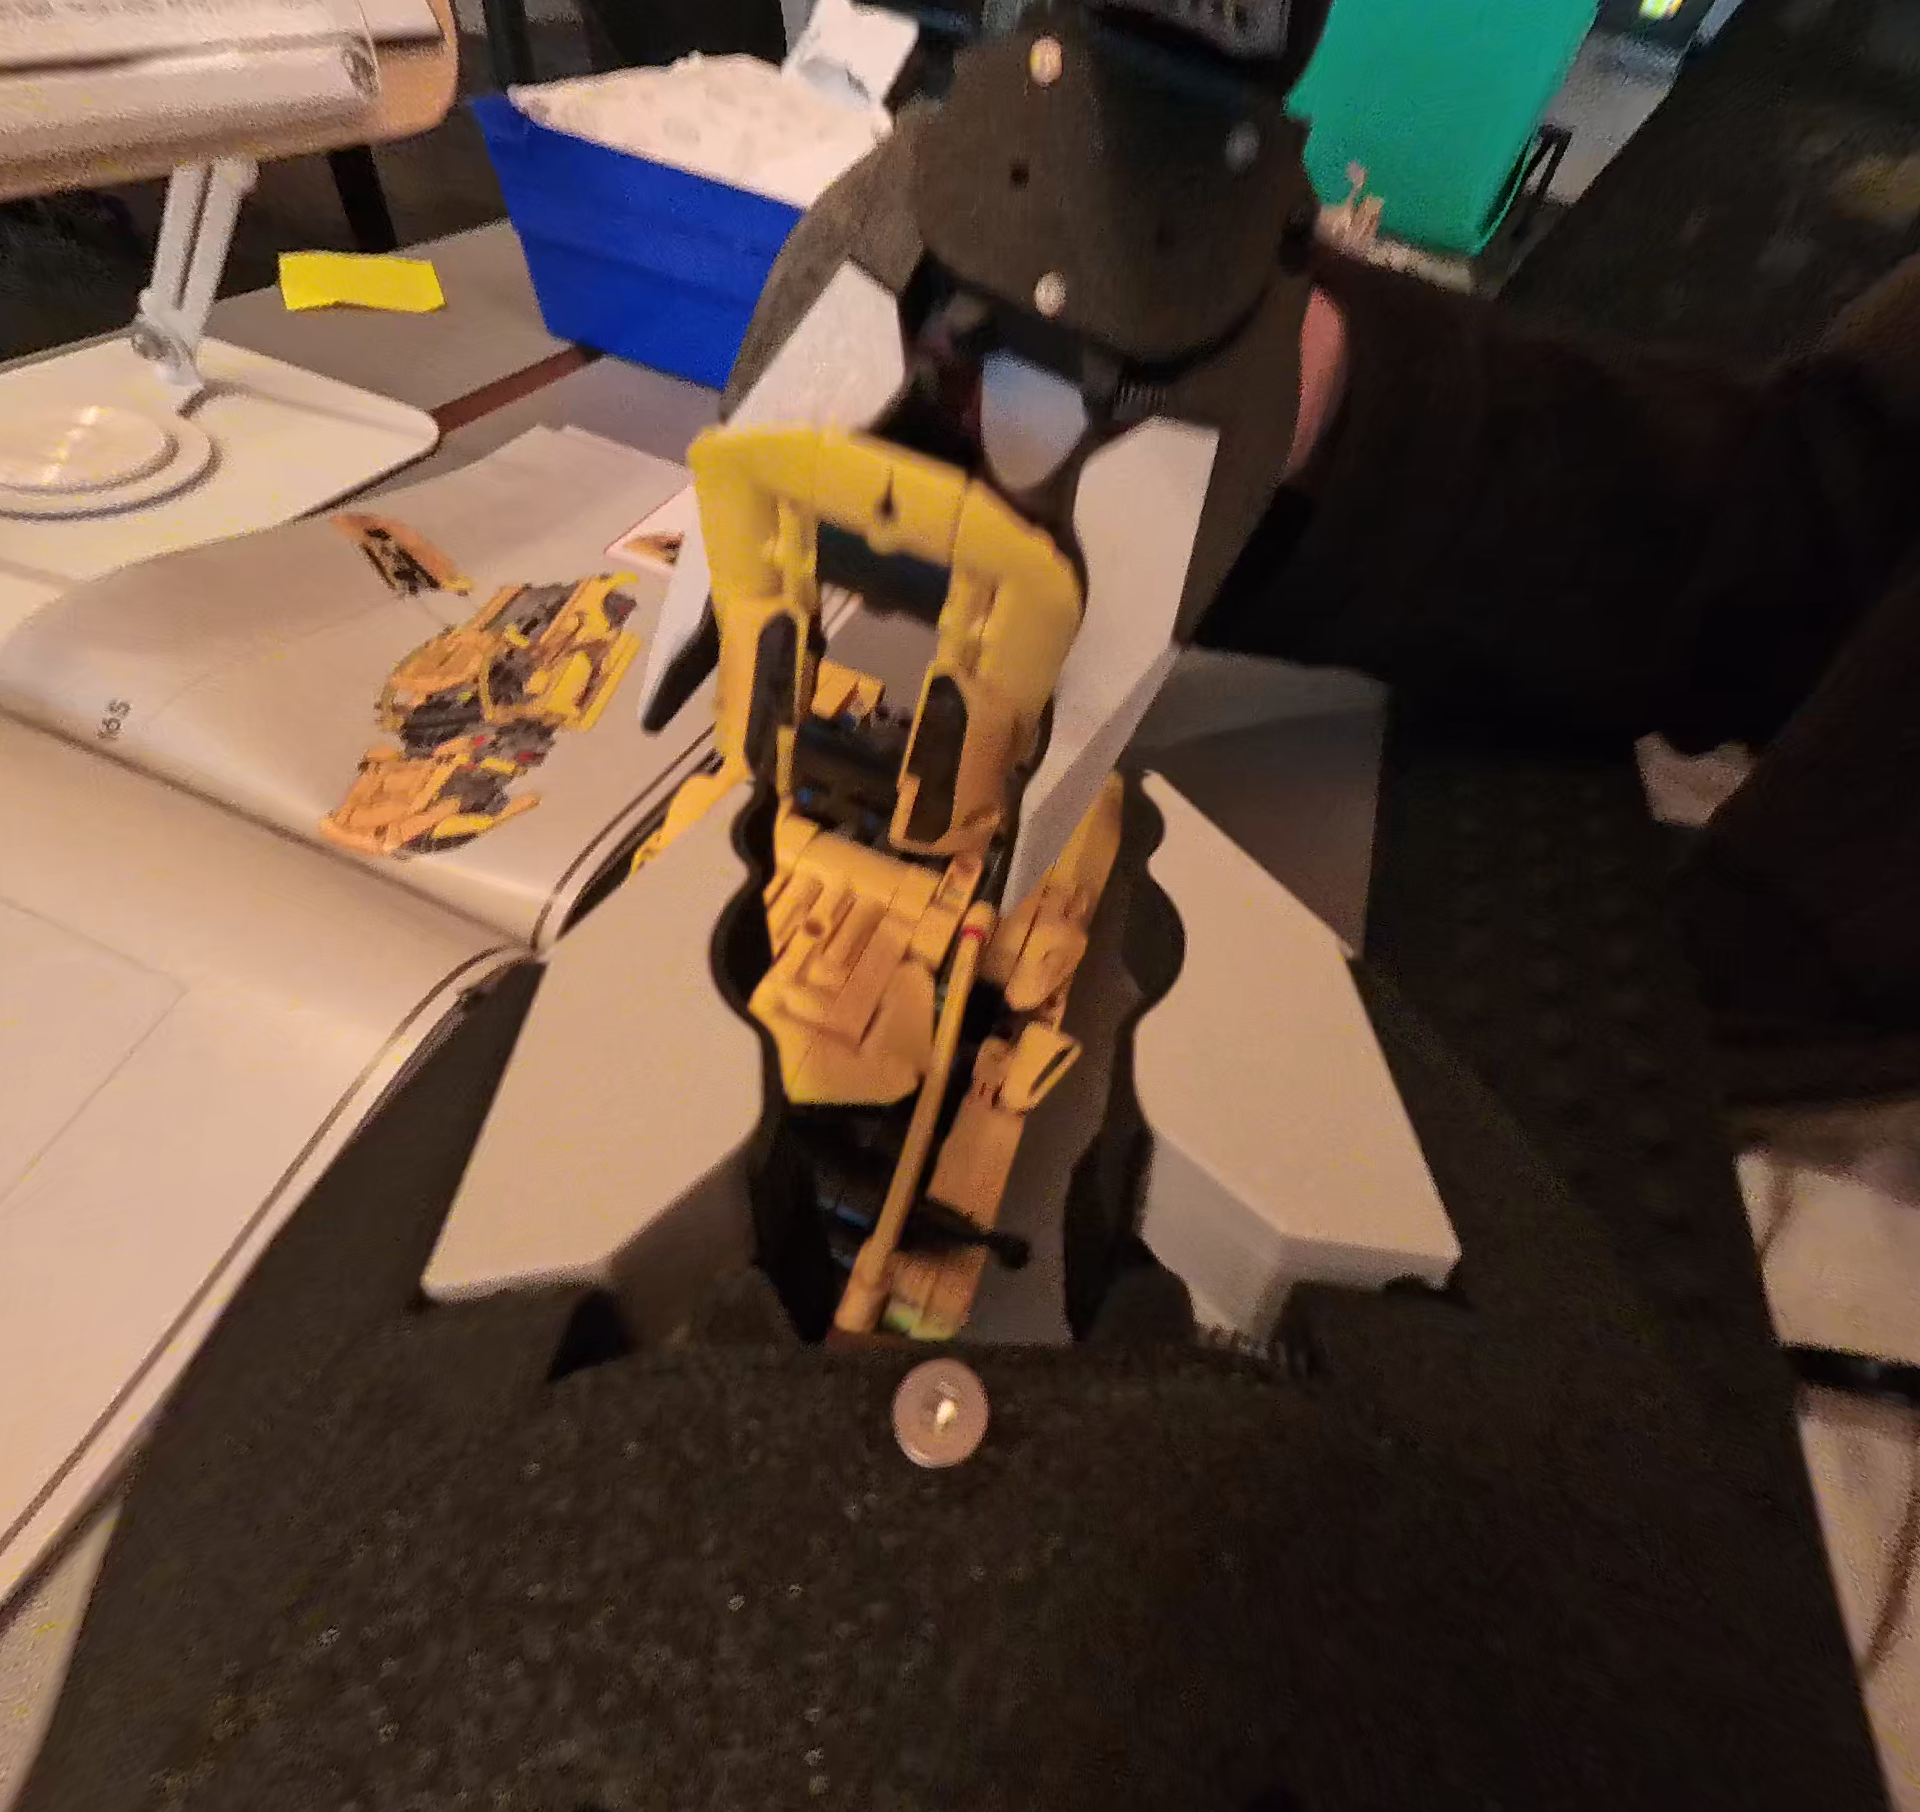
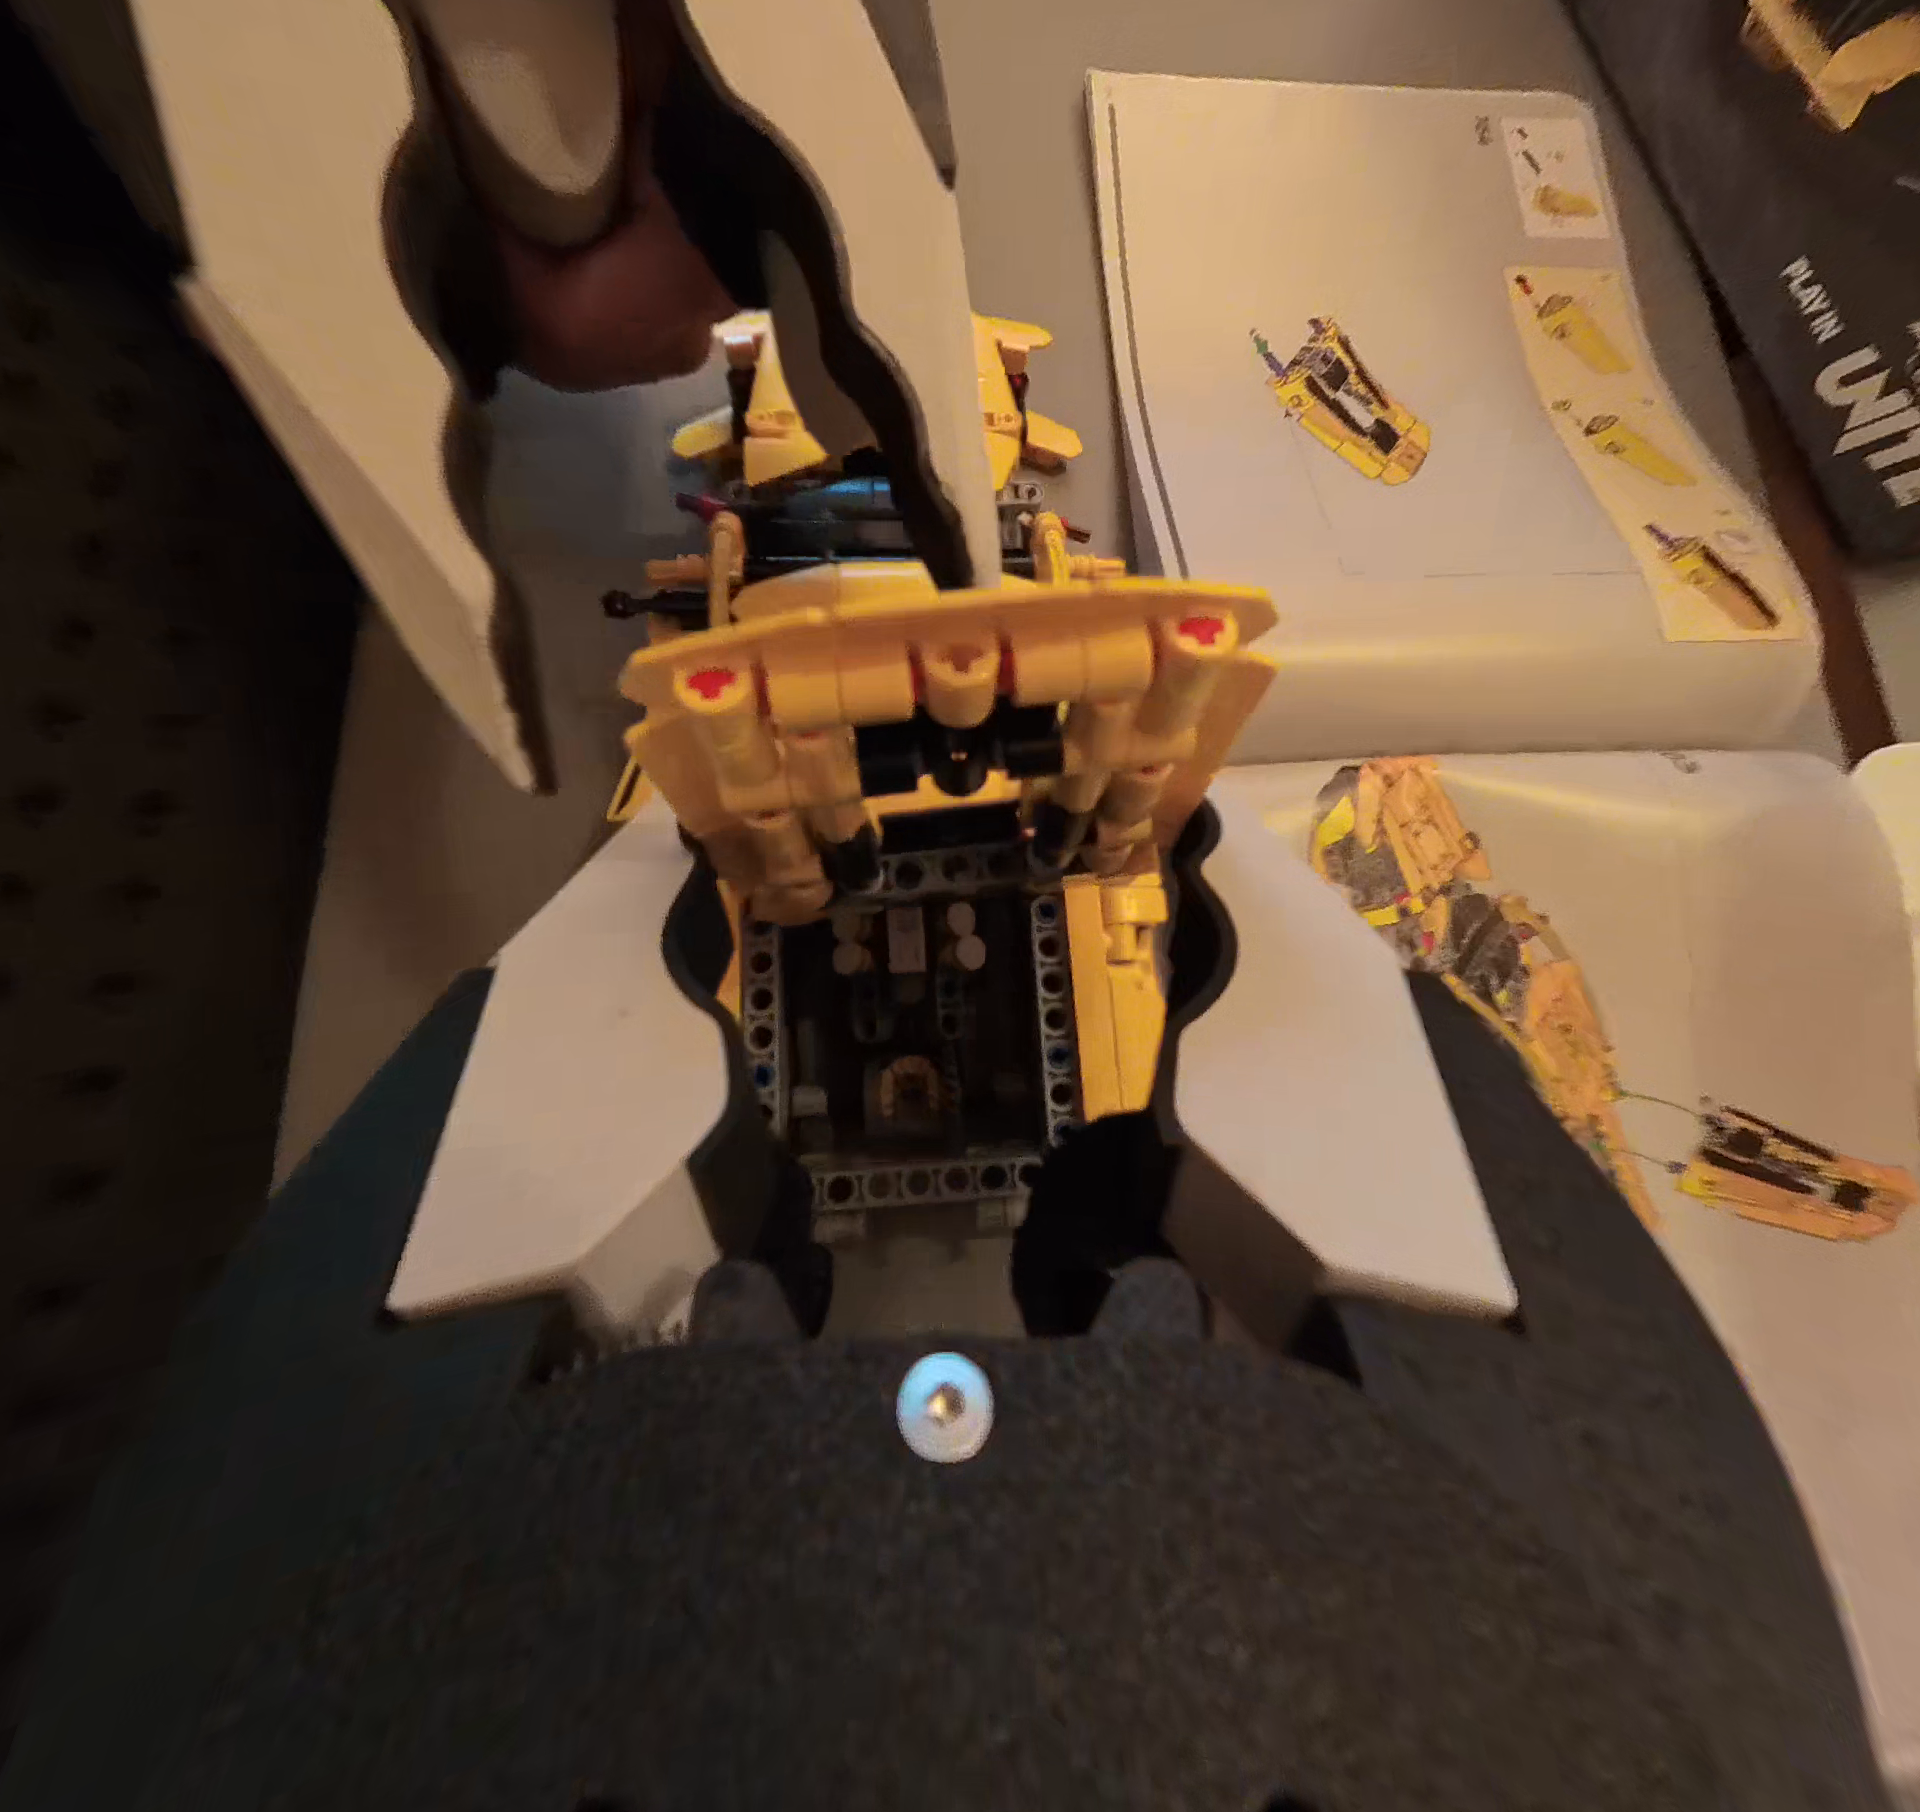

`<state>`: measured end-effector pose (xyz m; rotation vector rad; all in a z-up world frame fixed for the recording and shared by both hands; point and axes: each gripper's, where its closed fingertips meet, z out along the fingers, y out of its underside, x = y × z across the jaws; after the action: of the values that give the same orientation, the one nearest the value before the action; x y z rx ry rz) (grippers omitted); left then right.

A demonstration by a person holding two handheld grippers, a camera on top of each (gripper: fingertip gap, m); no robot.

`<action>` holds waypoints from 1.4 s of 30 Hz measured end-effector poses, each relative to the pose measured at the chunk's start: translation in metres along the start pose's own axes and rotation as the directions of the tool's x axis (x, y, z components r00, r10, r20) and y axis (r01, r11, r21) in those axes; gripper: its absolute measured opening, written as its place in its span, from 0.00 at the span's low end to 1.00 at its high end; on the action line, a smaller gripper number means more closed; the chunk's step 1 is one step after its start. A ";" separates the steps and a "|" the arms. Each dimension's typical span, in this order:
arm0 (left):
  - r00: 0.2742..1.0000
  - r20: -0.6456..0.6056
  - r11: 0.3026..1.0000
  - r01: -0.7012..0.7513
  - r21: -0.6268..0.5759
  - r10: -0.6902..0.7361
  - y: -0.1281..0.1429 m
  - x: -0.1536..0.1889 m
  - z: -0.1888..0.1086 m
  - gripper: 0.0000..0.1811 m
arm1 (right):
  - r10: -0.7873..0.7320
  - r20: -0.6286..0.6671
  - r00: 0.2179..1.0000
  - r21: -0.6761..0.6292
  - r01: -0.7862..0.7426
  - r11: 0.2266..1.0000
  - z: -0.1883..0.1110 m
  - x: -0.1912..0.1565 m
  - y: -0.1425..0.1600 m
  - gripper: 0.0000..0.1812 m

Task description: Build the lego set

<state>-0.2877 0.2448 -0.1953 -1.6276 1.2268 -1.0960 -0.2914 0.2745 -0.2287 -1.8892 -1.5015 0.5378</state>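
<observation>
A yellow lego car model (image 1: 852, 973) with a black and grey frame is held in the air between both grippers. My left gripper (image 1: 935, 879) is shut on one end of it, with a white finger (image 1: 603, 1087) on each side. My right gripper (image 1: 847, 796) comes in from the far side, shut around the model's yellow arch end. In the right wrist view, my right gripper (image 2: 935, 848) clamps the open grey-framed end of the model (image 2: 935, 682). The left gripper (image 2: 748, 671) grips the far end from above. The view is blurred.
An open instruction booklet (image 1: 260, 671) lies on the table under and left of the model, and it also shows in the right wrist view (image 2: 1351, 308). A blue bin (image 1: 644, 235), a yellow note (image 1: 358, 282) and a white stand (image 1: 156, 432) sit behind. A dark set box (image 2: 1829, 328) is at right. Some 4 cm of space lies between my two pairs of fingers.
</observation>
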 end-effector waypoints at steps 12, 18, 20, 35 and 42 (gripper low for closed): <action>0.936 0.141 0.945 0.309 0.109 -0.322 -0.026 -0.005 0.017 0.21 | -0.027 -0.097 0.995 -0.075 0.020 0.997 0.000 0.002 0.004 0.47; 0.881 0.269 0.918 0.396 0.031 -0.389 -0.015 -0.002 0.013 0.09 | -0.127 -0.061 0.990 0.058 0.131 0.990 -0.001 0.002 0.000 0.46; 0.873 0.322 0.921 0.389 -0.006 -0.366 -0.014 -0.005 0.008 0.07 | -0.152 0.016 0.988 0.157 0.148 0.976 -0.004 -0.002 -0.002 0.47; 0.779 0.466 0.849 0.518 -0.102 -0.419 -0.022 -0.021 -0.010 0.04 | -0.201 0.524 0.827 0.372 -0.009 0.928 -0.015 0.016 -0.006 0.09; 0.770 0.471 0.871 0.492 -0.009 -0.430 -0.029 -0.017 -0.008 0.05 | -0.160 0.566 0.809 0.330 -0.044 0.943 -0.011 0.009 -0.007 0.09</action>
<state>-0.2897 0.2661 -0.1682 -2.2142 0.6041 -0.8406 -0.2862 0.2816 -0.2149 -1.4658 -1.6994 1.3547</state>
